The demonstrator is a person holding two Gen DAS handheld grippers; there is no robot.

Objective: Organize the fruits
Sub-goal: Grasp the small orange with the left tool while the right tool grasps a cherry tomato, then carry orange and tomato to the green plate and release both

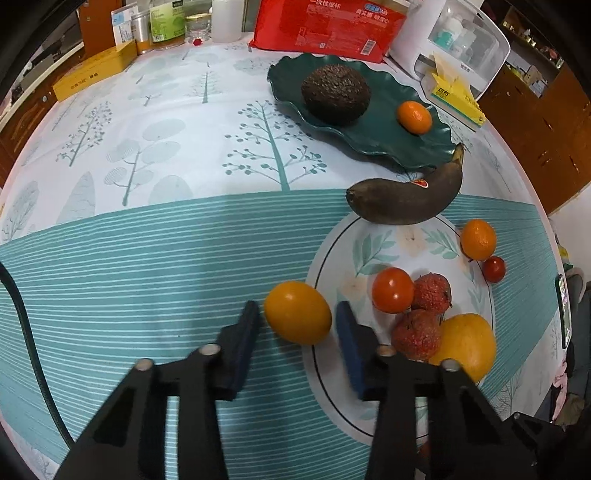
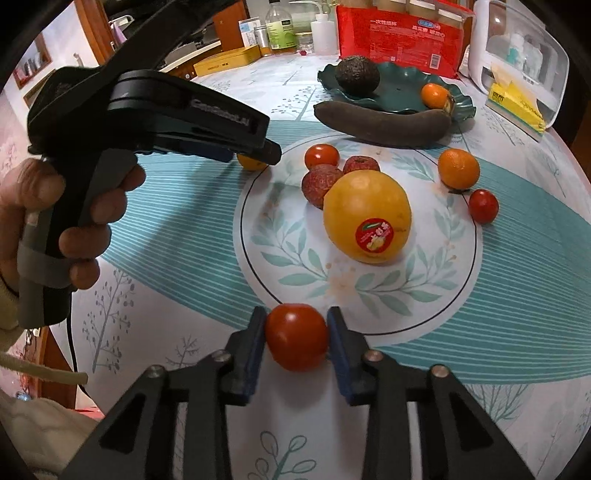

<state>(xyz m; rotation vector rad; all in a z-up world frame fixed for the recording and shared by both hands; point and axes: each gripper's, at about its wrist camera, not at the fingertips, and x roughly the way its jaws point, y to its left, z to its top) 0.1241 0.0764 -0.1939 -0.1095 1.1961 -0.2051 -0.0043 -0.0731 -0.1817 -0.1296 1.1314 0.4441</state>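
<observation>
Two claws: our left claw (image 1: 297,314) spreads around a yellow fruit (image 1: 297,312); our right claw (image 2: 296,334) pinches a tomato (image 2: 296,341) at the plate's (image 2: 436,295) six o'clock.

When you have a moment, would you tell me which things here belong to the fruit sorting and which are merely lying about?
Belonging to the job:
green plate
avocado
banana
yellow tomato between the left gripper fingers
red tomato in the right gripper
lychees

Lying about:
red package
tissue box
yellow box
</observation>
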